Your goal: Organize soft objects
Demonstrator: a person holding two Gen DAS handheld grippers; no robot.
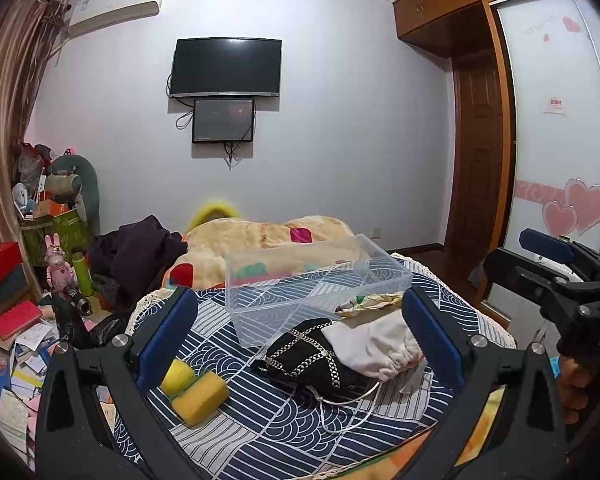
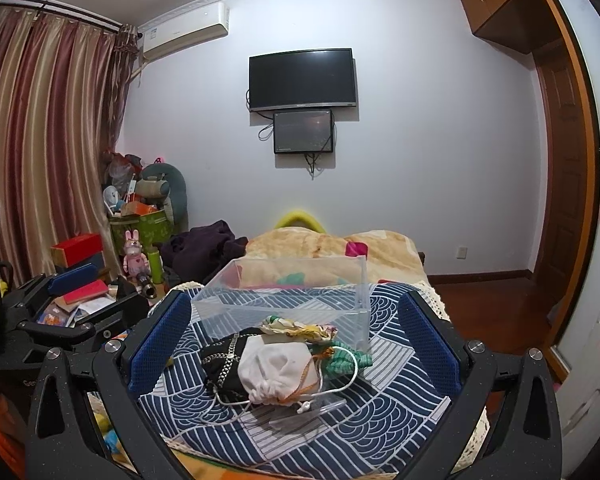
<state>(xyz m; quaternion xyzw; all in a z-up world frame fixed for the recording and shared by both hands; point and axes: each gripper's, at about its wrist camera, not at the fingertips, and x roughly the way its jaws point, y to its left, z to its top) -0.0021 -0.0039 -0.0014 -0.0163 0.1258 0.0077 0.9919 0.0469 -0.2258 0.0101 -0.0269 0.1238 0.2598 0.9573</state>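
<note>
The white drawstring pouch (image 2: 274, 372) lies near the front edge of the patterned bed cover (image 2: 380, 408), against a black chain-trimmed bag (image 2: 220, 354), just in front of the clear plastic box (image 2: 280, 300). It looks light and limp and would probably sag, so the gathered neck seems the best place to grip. The right gripper (image 2: 294, 344) and the left gripper (image 1: 296, 334) both stand wide apart, holding nothing. Two yellow sponges (image 1: 194, 388) lie by the left fingers.
</note>
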